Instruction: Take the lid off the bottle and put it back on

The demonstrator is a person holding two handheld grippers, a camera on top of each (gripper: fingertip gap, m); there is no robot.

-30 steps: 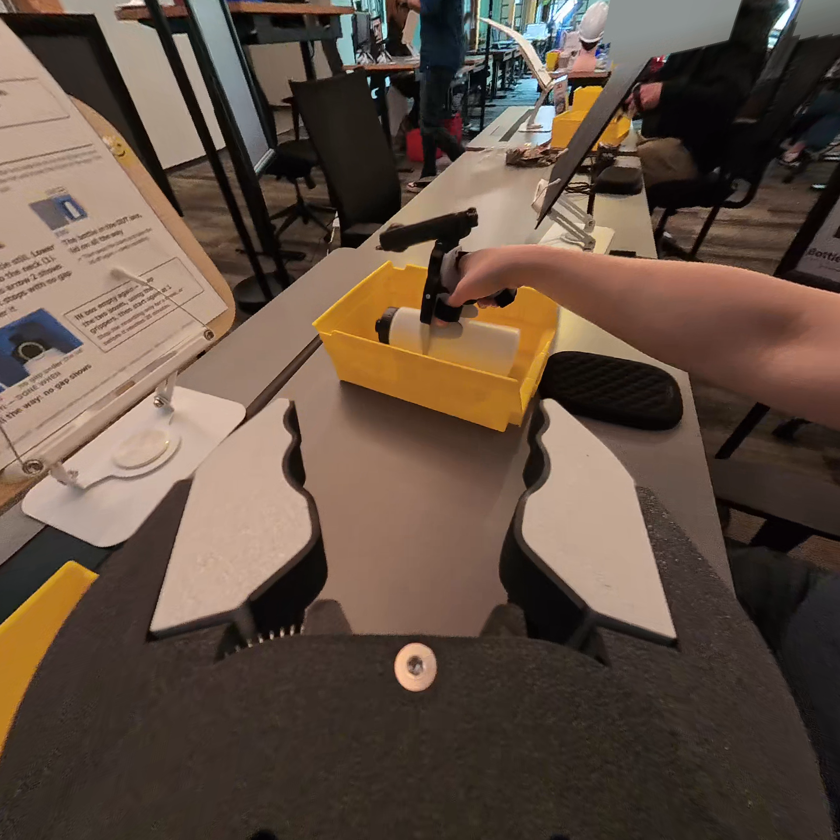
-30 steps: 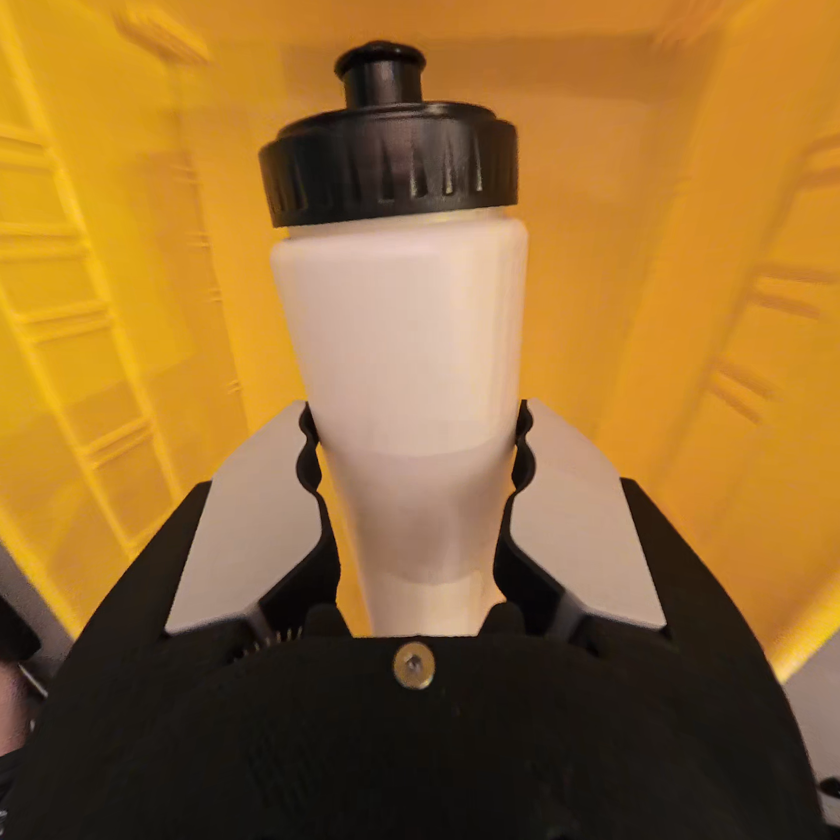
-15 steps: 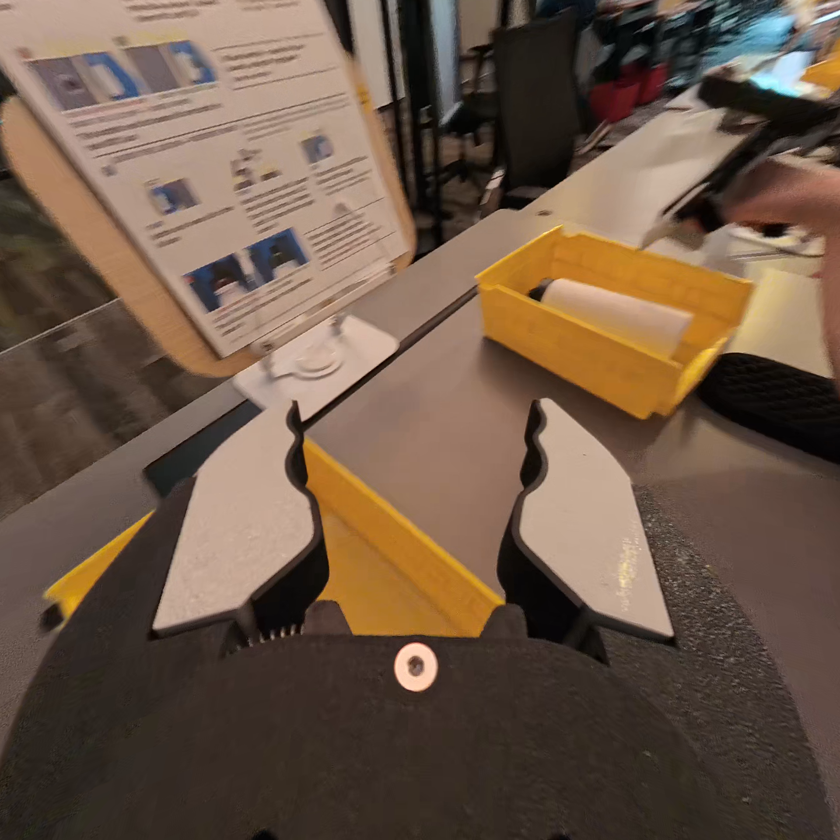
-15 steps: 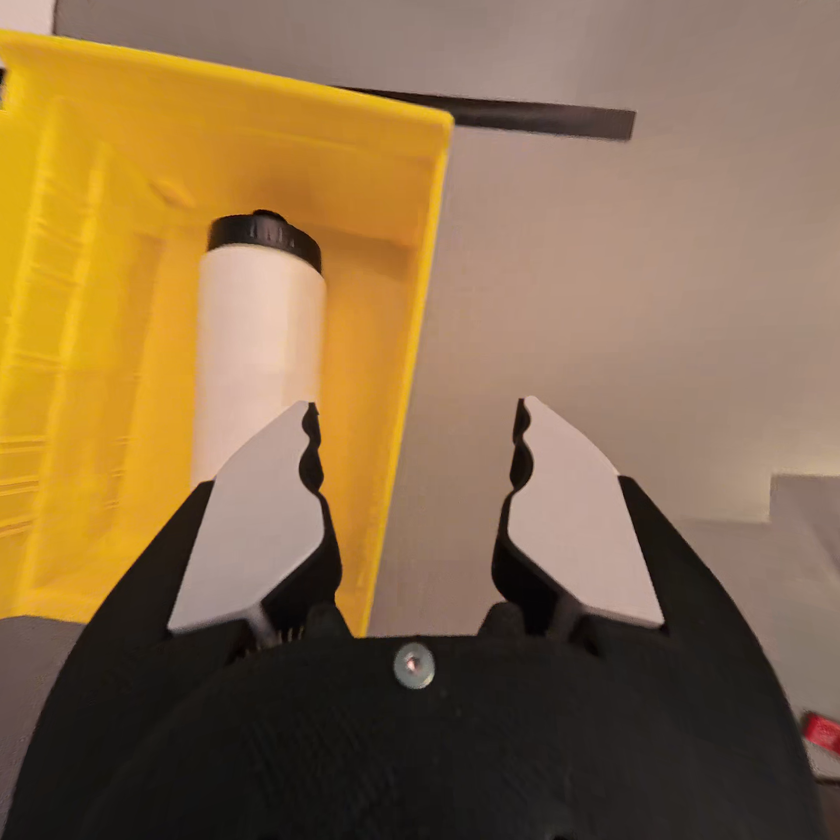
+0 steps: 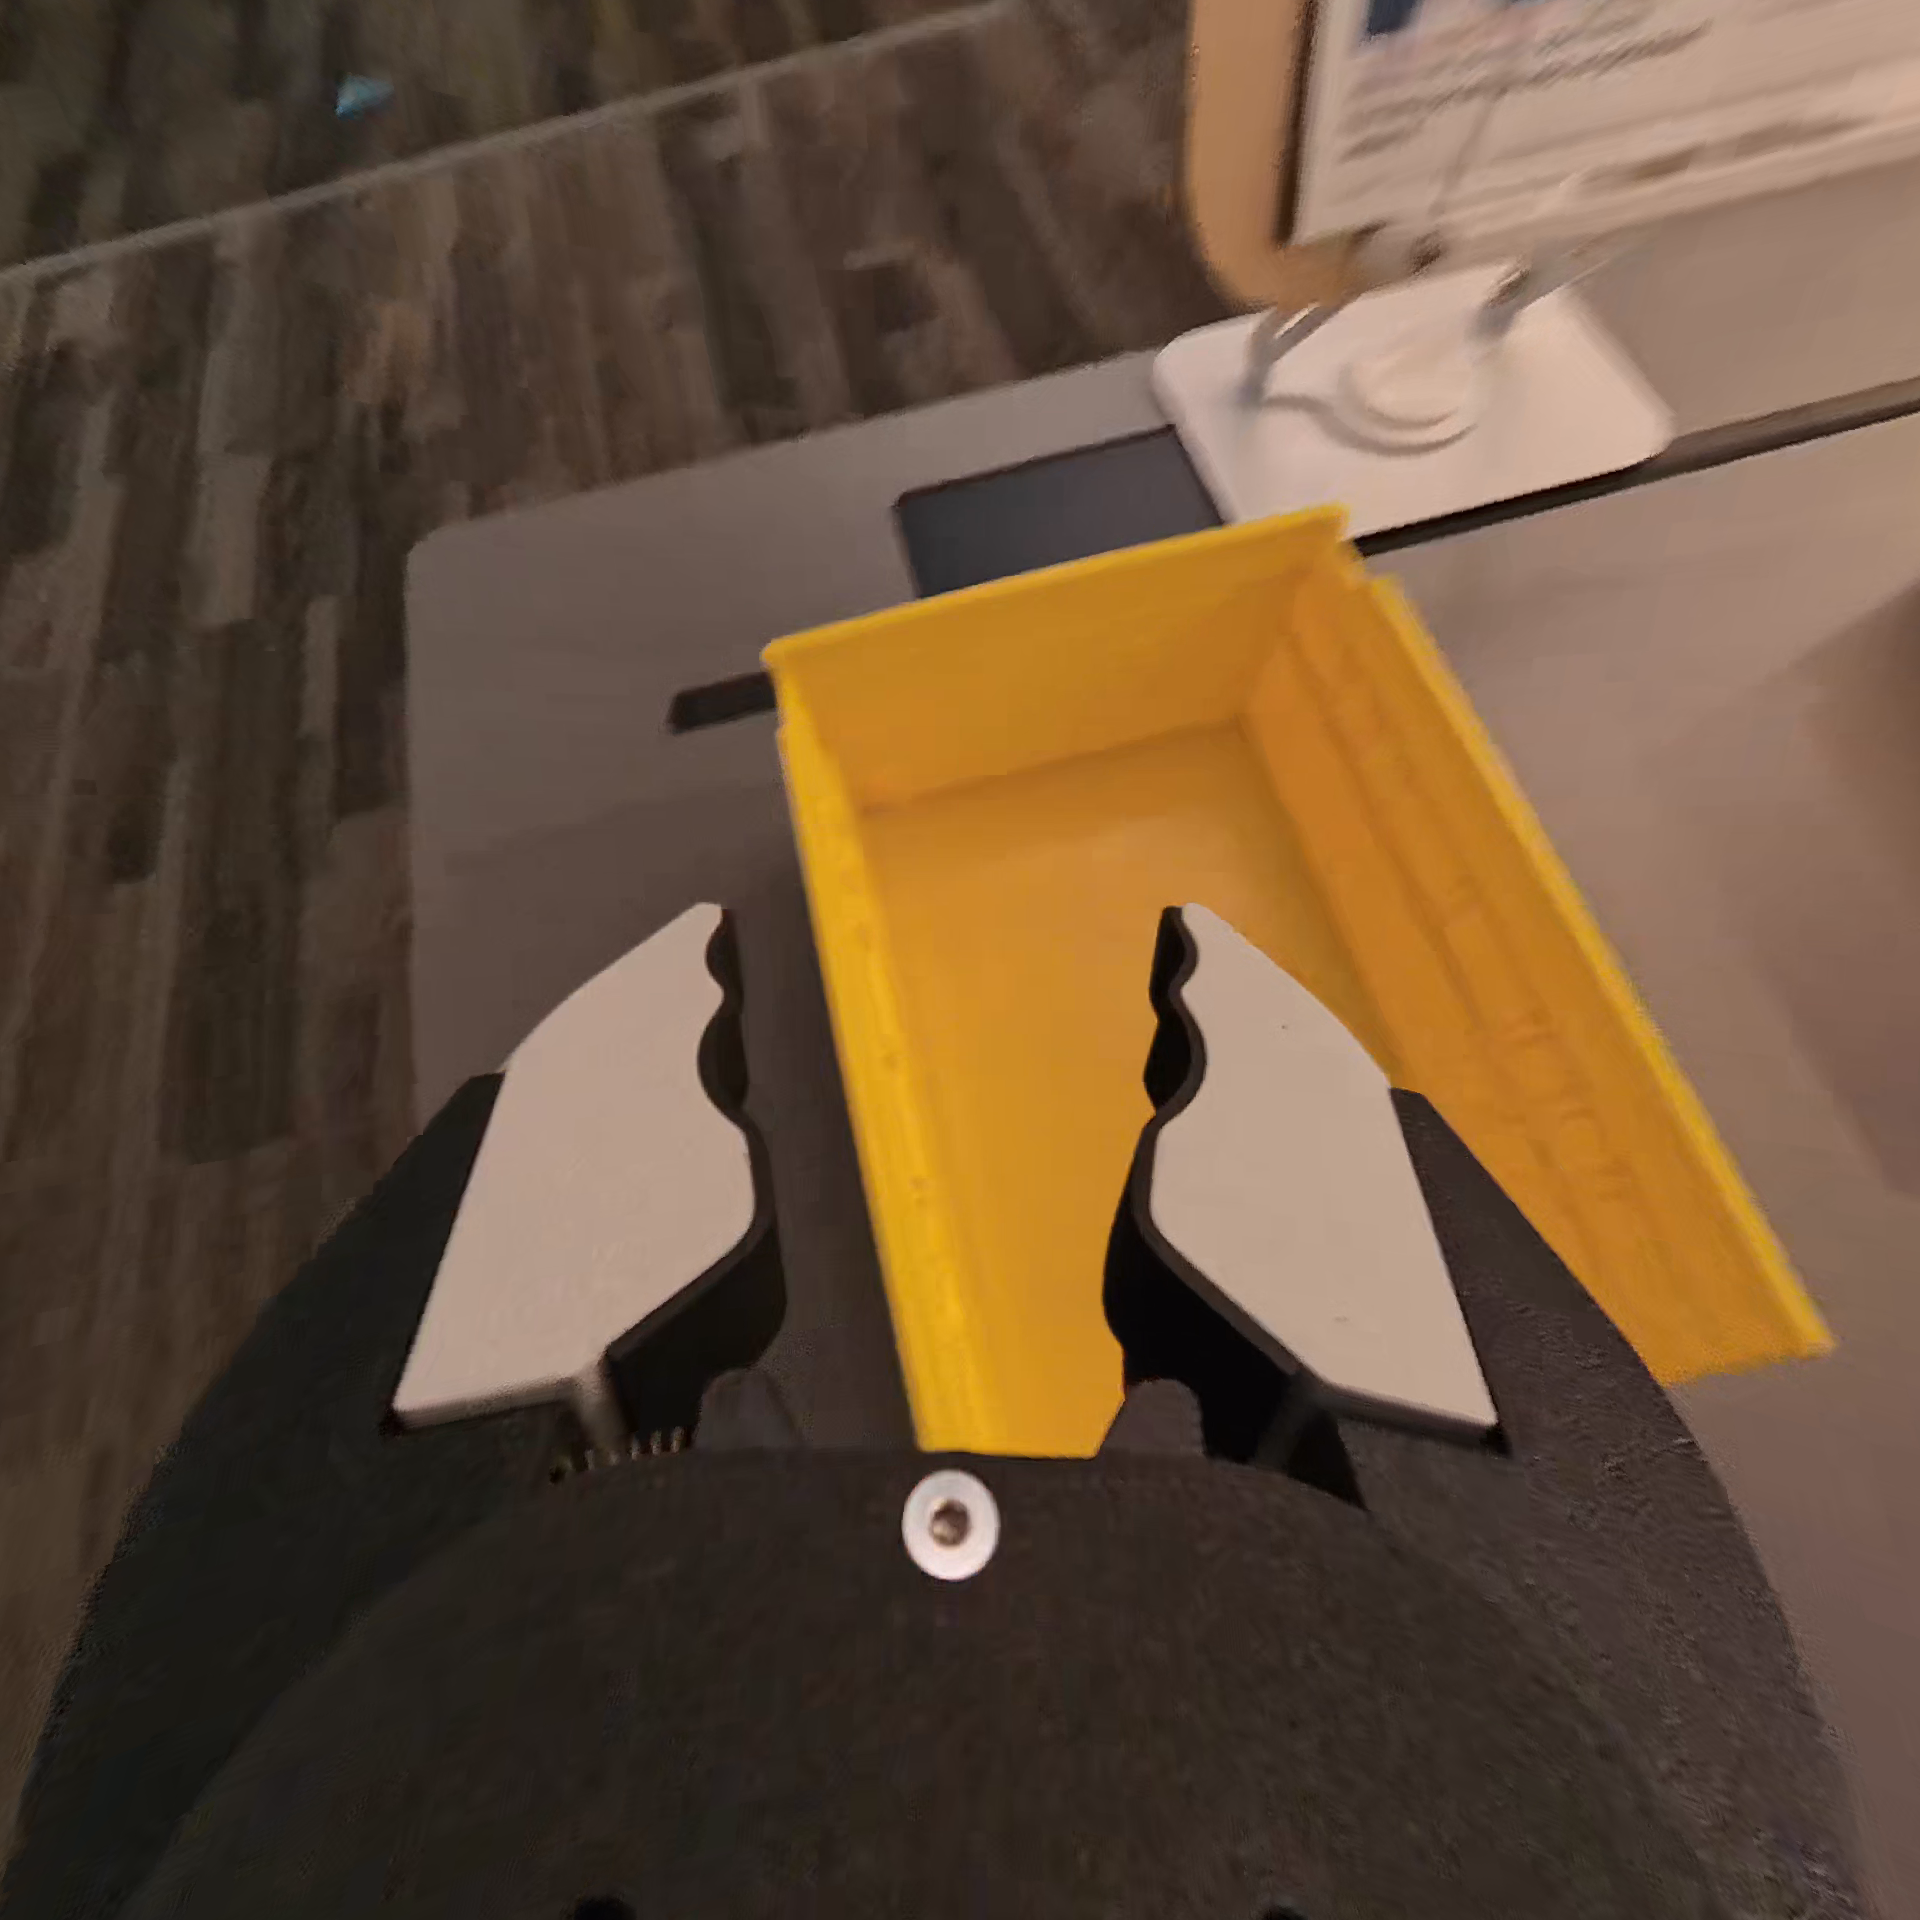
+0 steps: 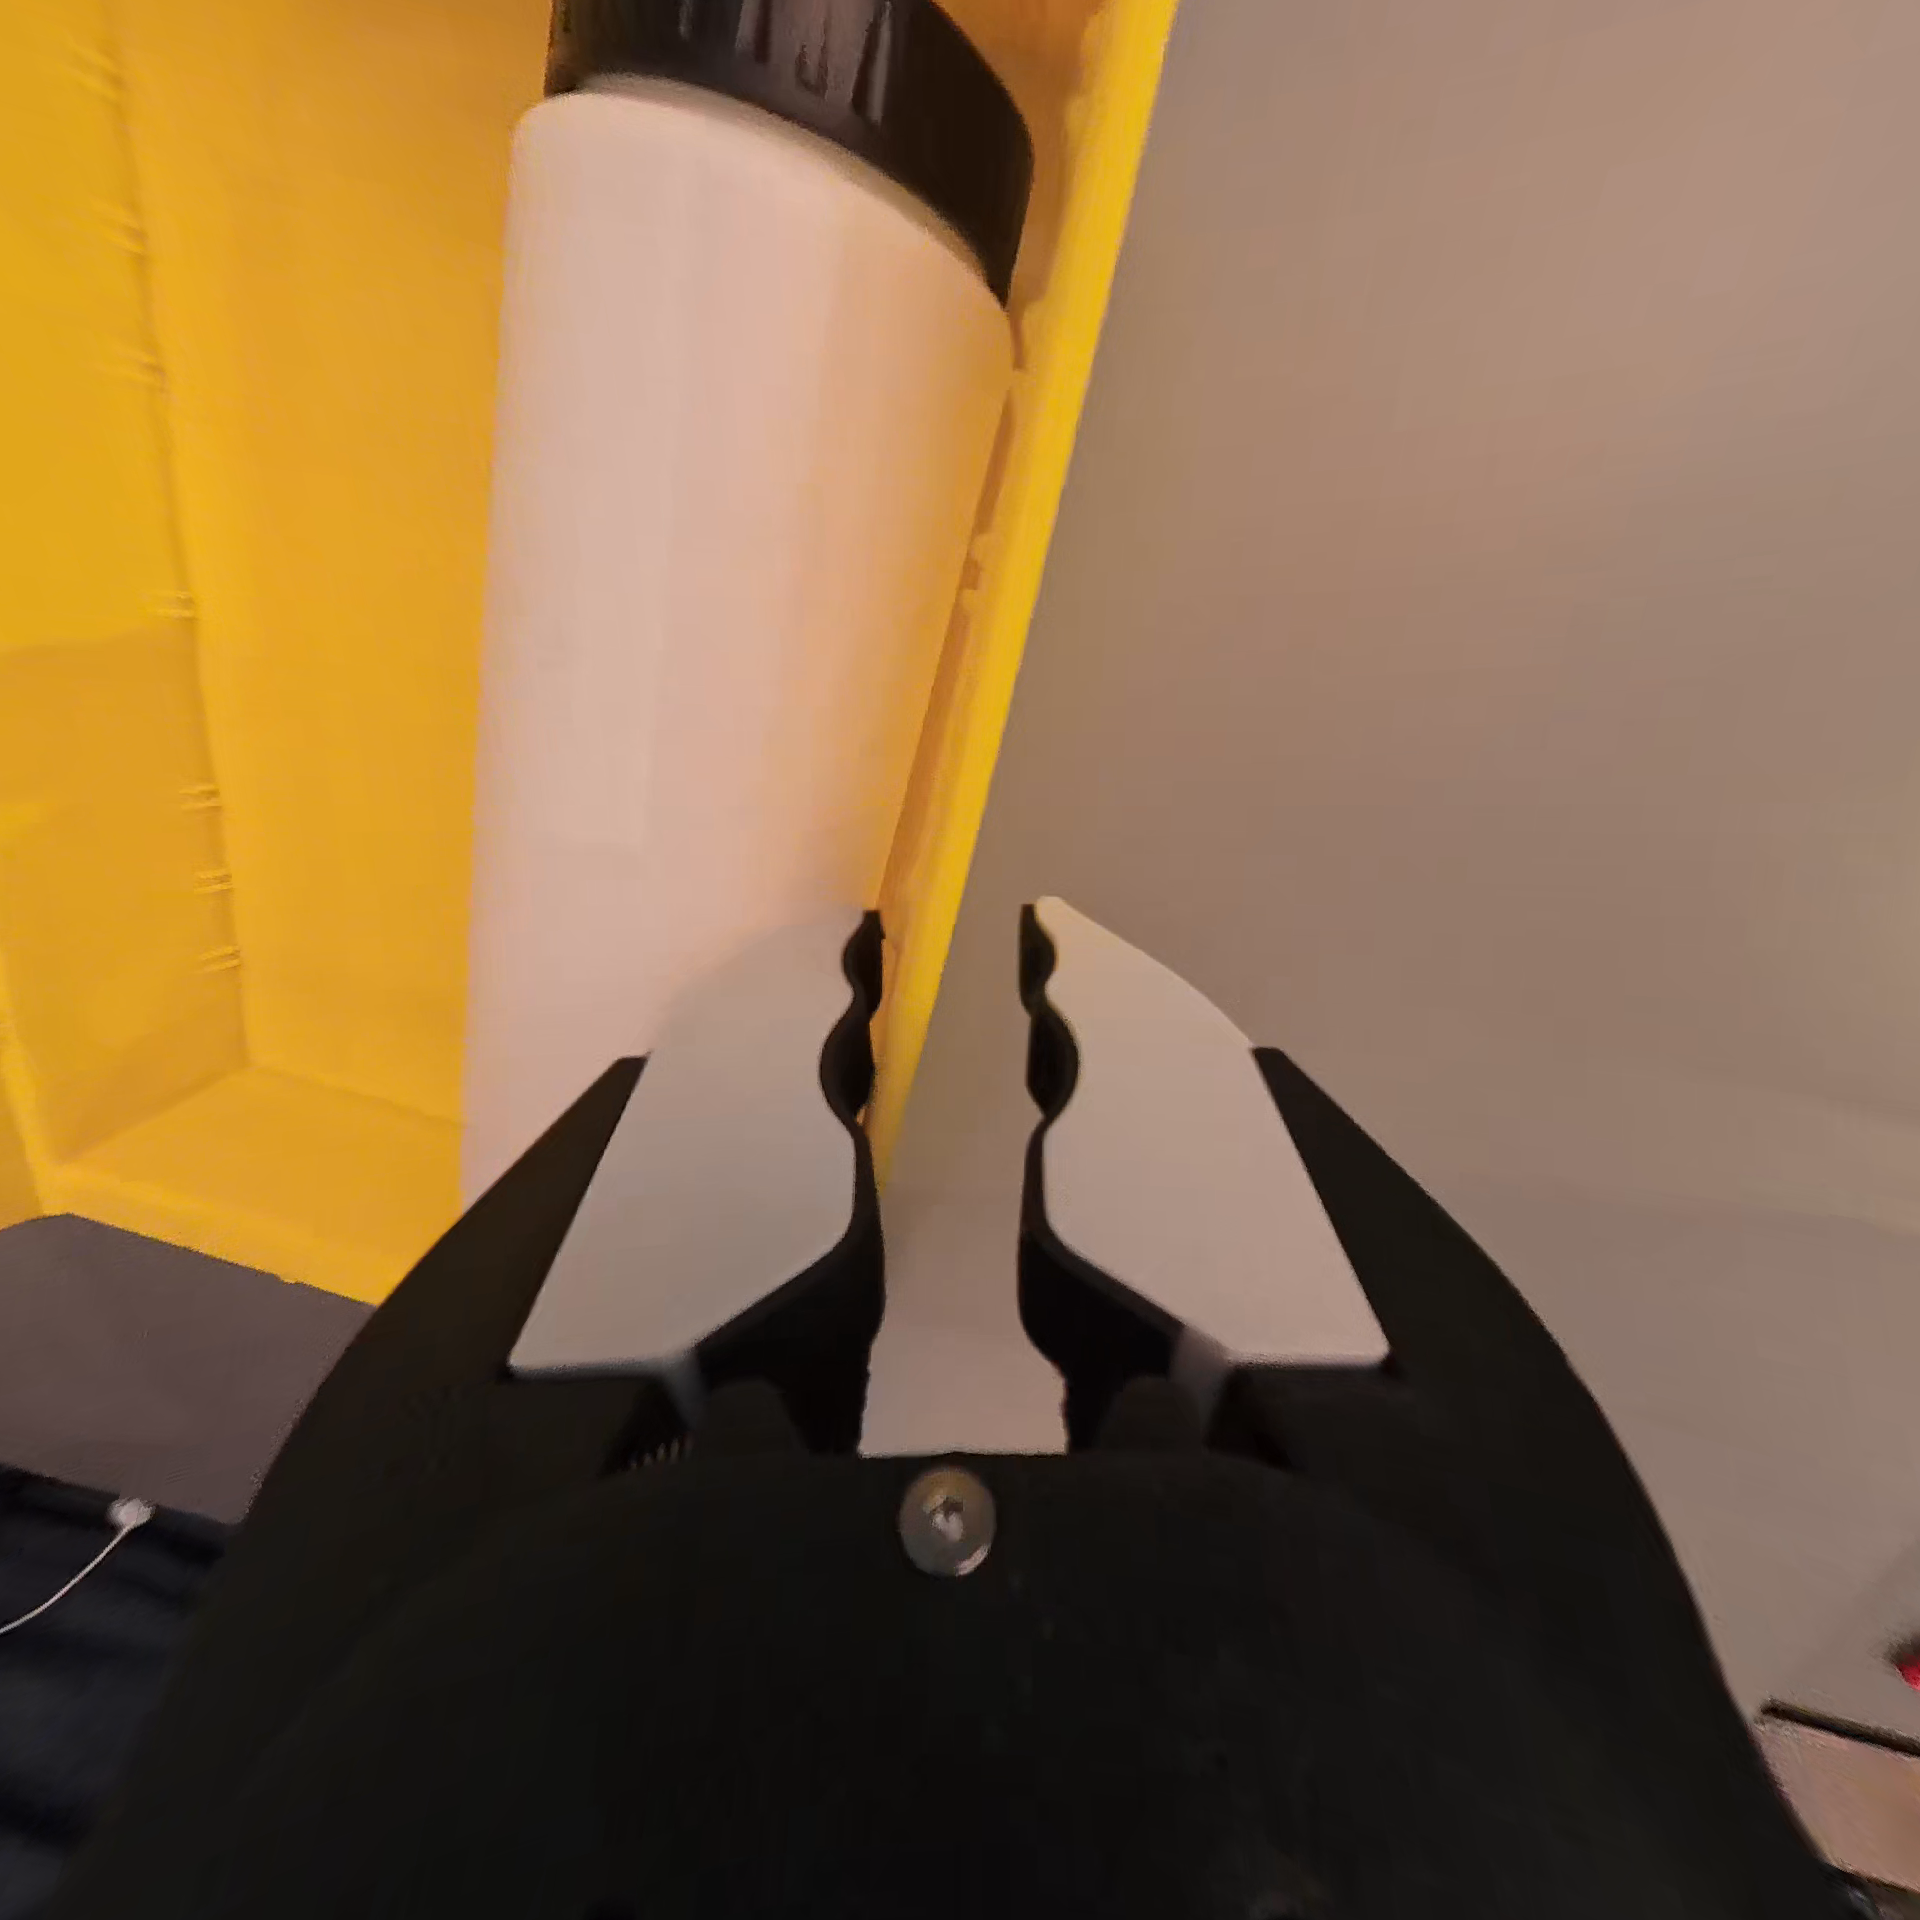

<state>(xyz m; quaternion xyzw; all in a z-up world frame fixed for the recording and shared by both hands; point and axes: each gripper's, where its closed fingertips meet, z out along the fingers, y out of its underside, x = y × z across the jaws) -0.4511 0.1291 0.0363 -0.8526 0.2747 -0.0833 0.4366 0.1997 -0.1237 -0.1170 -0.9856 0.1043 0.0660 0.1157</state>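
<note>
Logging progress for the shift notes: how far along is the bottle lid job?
Possibly finished: the black lid sits on the white bottle, lying in its yellow bin. Nothing in hand: right gripper and left gripper both empty. Whether the lid was ever removed, the views don't show.

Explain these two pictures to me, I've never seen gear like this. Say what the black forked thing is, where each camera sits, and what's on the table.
The black forked thing is a handheld claw with two grey fingers. A person holds one in each hand, and a camera on each looks forward along its fingers.

The left wrist view shows the left claw open, holding nothing, over a yellow bin with nothing visible in it, on a grey table. A document stand sits behind.

The right wrist view shows the right claw nearly closed but holding nothing. Beside it, a white bottle with its black lid on lies in another yellow bin.
</note>
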